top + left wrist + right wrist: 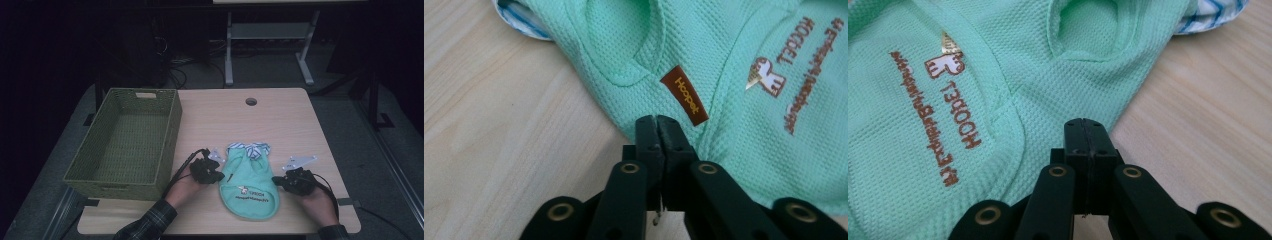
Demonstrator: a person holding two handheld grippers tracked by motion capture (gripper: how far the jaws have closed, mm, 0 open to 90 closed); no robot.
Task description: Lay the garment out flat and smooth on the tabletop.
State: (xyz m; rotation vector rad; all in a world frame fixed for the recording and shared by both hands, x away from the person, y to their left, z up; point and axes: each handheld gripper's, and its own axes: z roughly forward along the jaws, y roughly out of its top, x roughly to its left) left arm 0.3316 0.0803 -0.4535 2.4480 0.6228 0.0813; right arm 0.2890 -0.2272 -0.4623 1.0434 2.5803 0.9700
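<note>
A small mint-green pet shirt (247,185) lies flat near the table's front edge, with a blue-striped collar (248,148) at its far end. It has a brown label (684,95) and brown printed lettering (963,120). My left gripper (220,176) sits at the shirt's left edge with its jaws together, tips over the hem (656,121). My right gripper (276,181) sits at the shirt's right edge, also shut, tips on the hem (1087,125). I see no cloth between either pair of jaws.
A green woven basket (102,182) stands empty on the table's left side, close to my left hand. The wooden table (280,115) has a cable hole (251,101) near its far edge. Beyond it are a dark floor, cables and a desk frame (229,55).
</note>
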